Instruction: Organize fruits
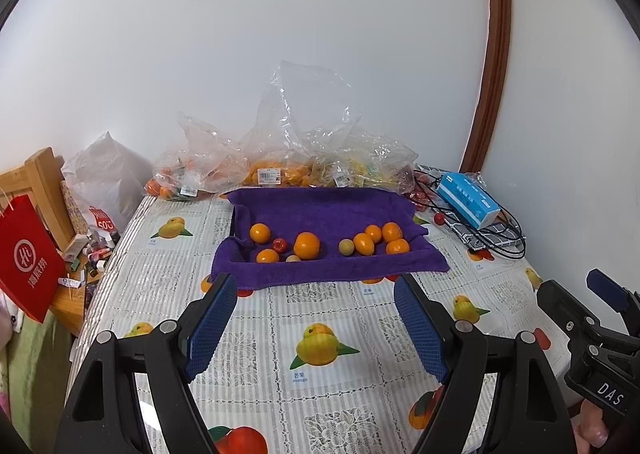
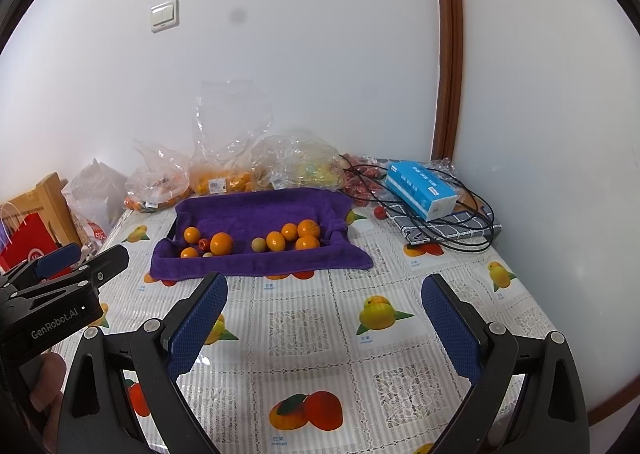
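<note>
A purple towel (image 1: 320,209) (image 2: 256,213) lines a shallow tray in the middle of the table. On it lie several oranges, among them a large one (image 1: 307,245) (image 2: 221,244), plus a small red fruit (image 1: 280,245) (image 2: 203,244) and two pale round fruits (image 1: 346,247) (image 2: 258,244). My left gripper (image 1: 316,294) hovers open over the tablecloth in front of the towel, nothing between its blue pads. My right gripper (image 2: 324,294) is also open and empty, to the right of the left one and equally short of the towel.
Clear plastic bags of fruit (image 1: 280,157) (image 2: 240,169) line the wall behind the towel. A blue tissue box (image 1: 468,199) (image 2: 422,189) sits on cables at the back right, a small red fruit (image 1: 439,218) (image 2: 379,212) beside it. A red paper bag (image 1: 28,258) stands off the left edge.
</note>
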`<state>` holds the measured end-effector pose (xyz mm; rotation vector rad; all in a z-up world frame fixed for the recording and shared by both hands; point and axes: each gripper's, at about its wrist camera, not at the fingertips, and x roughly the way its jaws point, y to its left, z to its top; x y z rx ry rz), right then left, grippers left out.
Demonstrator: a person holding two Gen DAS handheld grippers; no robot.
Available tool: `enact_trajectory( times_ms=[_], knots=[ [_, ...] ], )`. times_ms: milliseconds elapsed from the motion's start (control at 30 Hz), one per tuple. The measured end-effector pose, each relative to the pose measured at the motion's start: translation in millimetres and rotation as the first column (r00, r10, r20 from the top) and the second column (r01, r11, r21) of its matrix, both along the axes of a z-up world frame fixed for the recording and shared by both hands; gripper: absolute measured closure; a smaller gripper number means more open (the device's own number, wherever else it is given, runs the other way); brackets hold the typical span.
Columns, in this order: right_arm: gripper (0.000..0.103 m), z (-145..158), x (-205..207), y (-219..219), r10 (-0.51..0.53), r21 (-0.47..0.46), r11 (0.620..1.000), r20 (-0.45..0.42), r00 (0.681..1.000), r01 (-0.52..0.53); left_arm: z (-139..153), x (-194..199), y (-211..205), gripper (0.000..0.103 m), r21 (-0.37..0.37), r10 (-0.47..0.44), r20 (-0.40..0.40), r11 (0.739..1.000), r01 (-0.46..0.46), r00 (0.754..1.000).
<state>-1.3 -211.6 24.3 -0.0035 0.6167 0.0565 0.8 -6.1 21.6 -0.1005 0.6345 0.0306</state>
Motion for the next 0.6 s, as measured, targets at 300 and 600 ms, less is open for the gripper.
enact_trajectory(
  times_ms=[300,600],
  knots=[
    [0.006,0.9,0.0,-0.3,0.003,0.001,1.0,0.001,1.0,-0.003,-0.7,-0.8,-0.7,0.024,0.0,0.003,-0.001,1.0,-0.003,1.0],
    [0.006,3.3,-1.3,0.1,0.007,0.0,1.0,0.007,1.0,-0.007,-1.0,-1.2,-2.0,0.024,0.0,0.006,0.0,1.0,-0.006,1.0]
  ],
)
